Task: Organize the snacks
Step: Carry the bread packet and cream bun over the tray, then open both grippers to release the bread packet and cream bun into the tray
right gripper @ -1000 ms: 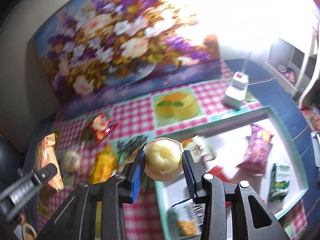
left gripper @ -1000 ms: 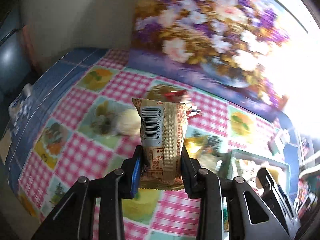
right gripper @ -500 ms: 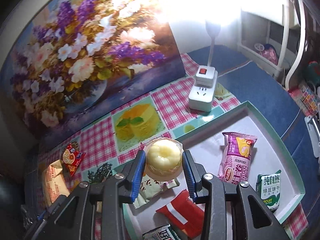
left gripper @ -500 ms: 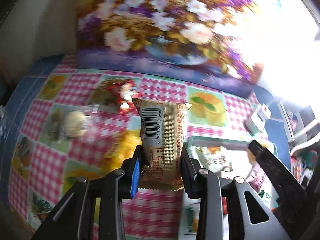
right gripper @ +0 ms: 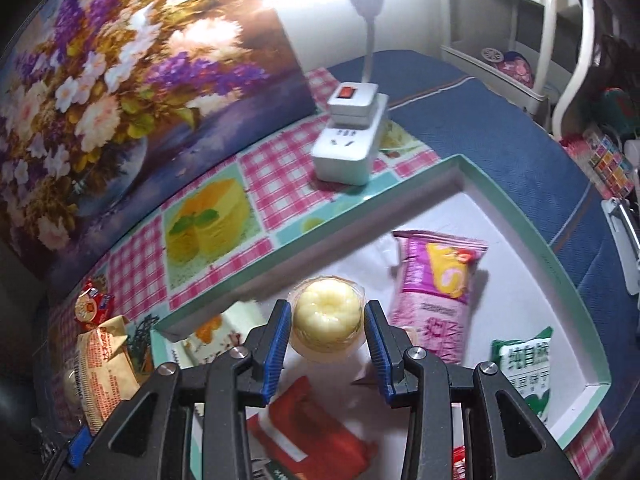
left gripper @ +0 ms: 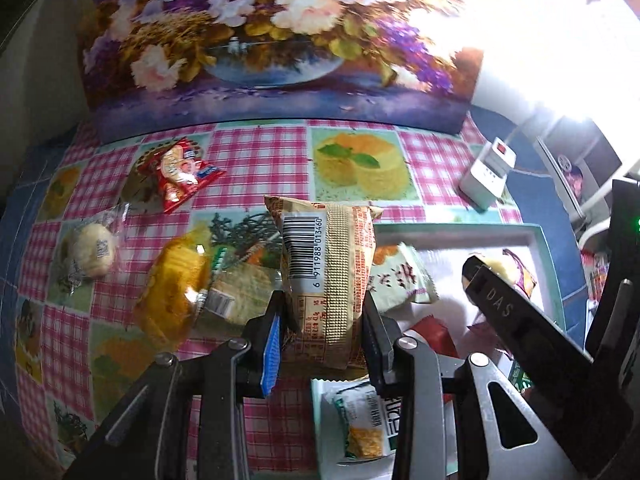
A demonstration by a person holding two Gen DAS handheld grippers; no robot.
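Note:
My left gripper [left gripper: 320, 340] is shut on a tan snack packet with a barcode [left gripper: 326, 276], held upright above the tray's left rim; the packet also shows in the right wrist view [right gripper: 104, 372]. My right gripper [right gripper: 326, 344] is shut on a clear cup of pale yellow jelly [right gripper: 326, 314], over the inside of the white tray with a green rim [right gripper: 576, 280]. The tray [left gripper: 548, 256] holds a pink packet [right gripper: 436, 280], a green biscuit packet [right gripper: 524, 368], a red packet [right gripper: 316, 428] and a pale green packet [left gripper: 396, 280].
On the checked cloth left of the tray lie a red snack packet [left gripper: 178, 172], a wrapped round bun [left gripper: 94, 250], a yellow bag [left gripper: 172, 292] and a clear-wrapped cake [left gripper: 240, 292]. A white power strip [right gripper: 352, 148] stands behind the tray. A flower painting [left gripper: 260, 40] leans at the back.
Both grippers have moved right and forward toward the tray with their snacks held. The right gripper has come lower over the tray's inside.

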